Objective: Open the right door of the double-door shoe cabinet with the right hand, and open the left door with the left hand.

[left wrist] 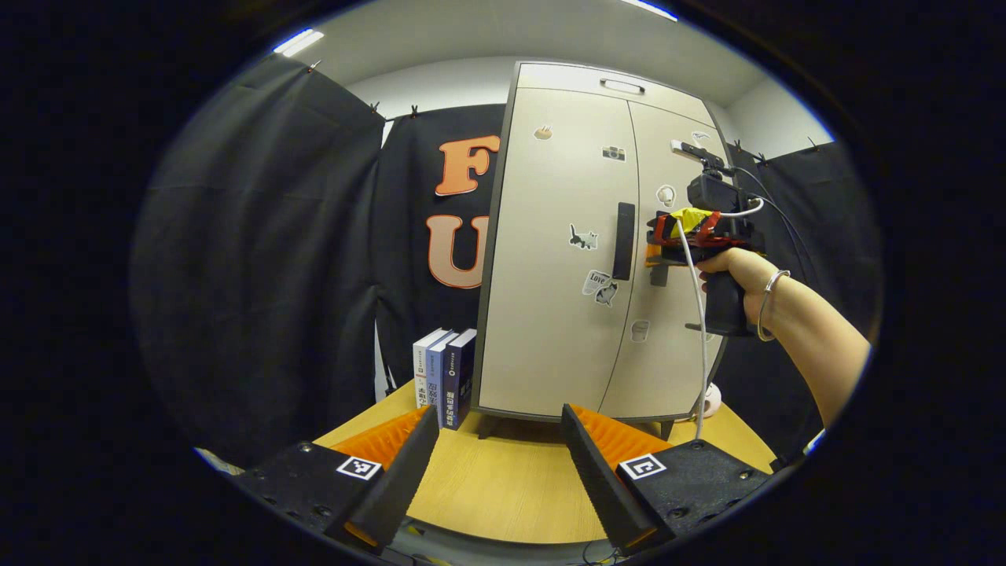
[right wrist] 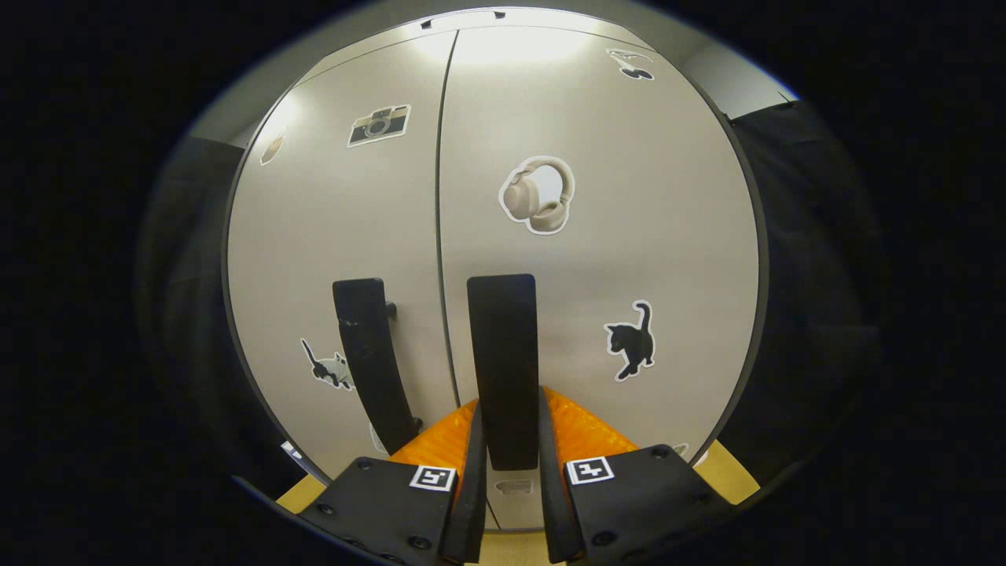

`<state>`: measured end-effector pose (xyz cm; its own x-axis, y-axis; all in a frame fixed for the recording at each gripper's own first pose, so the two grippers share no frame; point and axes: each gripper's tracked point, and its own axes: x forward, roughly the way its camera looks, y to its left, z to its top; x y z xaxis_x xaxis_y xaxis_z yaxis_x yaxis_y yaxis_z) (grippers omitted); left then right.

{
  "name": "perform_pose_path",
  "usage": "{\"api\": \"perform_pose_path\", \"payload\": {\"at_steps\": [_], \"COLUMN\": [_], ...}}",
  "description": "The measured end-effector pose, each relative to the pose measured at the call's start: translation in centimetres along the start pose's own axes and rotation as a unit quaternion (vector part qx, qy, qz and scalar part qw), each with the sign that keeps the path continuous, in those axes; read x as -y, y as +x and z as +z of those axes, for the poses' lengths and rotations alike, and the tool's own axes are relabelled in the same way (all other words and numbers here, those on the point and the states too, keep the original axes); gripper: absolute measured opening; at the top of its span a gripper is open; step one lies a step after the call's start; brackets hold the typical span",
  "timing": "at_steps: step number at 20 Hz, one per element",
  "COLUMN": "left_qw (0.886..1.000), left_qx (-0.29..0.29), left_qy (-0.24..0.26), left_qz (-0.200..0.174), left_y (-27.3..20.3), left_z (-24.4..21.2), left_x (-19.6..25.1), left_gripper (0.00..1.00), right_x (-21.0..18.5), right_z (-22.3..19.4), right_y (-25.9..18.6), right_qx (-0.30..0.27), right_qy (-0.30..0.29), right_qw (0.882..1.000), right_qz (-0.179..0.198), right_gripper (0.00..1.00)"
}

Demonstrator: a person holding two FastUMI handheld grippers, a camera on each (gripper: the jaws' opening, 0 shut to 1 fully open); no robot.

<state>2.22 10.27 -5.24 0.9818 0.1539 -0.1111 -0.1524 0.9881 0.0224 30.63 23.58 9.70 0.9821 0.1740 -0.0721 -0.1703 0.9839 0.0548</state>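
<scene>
Right tool (right wrist: 507, 472) closed narrow on the upright right door handle (right wrist: 501, 354), dead ahead; door shut. Left tool (left wrist: 499, 456) wide, empty, well back from left door handle (left wrist: 623, 240) above the desk (left wrist: 487, 487).

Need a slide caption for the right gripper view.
Right tool closed on the right door's handle; both cabinet doors shut, left handle free.

Recording booth, staged as a home corner.
We are seeing black cloth (left wrist: 259, 236) hanging clipped around a wooden table (left wrist: 503, 487), a sticker-covered shoe cabinet (left wrist: 566, 259) standing on it beside a few books (left wrist: 444, 377), and ceiling strip lights (left wrist: 299, 41) glowing overhead.
</scene>
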Motion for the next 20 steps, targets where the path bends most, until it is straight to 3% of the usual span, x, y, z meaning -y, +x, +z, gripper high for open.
{"api": "perform_pose_path", "payload": {"at_steps": [5, 8, 20], "left_qw": [1.000, 1.000, 1.000], "left_qx": [0.003, -0.001, 0.008], "left_qy": [0.002, 0.002, 0.005], "left_qz": [0.006, 0.008, 0.012], "left_y": [-0.8, -1.5, -5.5], "left_z": [0.2, 0.1, 1.0], "left_x": [-0.1, 0.2, 0.1], "left_gripper": [0.94, 0.95, 0.95], "right_x": [0.2, 0.3, 2.2], "right_z": [-0.3, -0.2, -0.2], "right_y": [-1.0, -2.1, -5.5], "right_qx": [-0.009, -0.009, -0.017], "right_qy": [-0.010, -0.019, -0.019], "right_qw": [1.000, 0.999, 0.999], "right_qz": [0.010, 0.028, 0.031], "right_gripper": [0.26, 0.26, 0.27]}}
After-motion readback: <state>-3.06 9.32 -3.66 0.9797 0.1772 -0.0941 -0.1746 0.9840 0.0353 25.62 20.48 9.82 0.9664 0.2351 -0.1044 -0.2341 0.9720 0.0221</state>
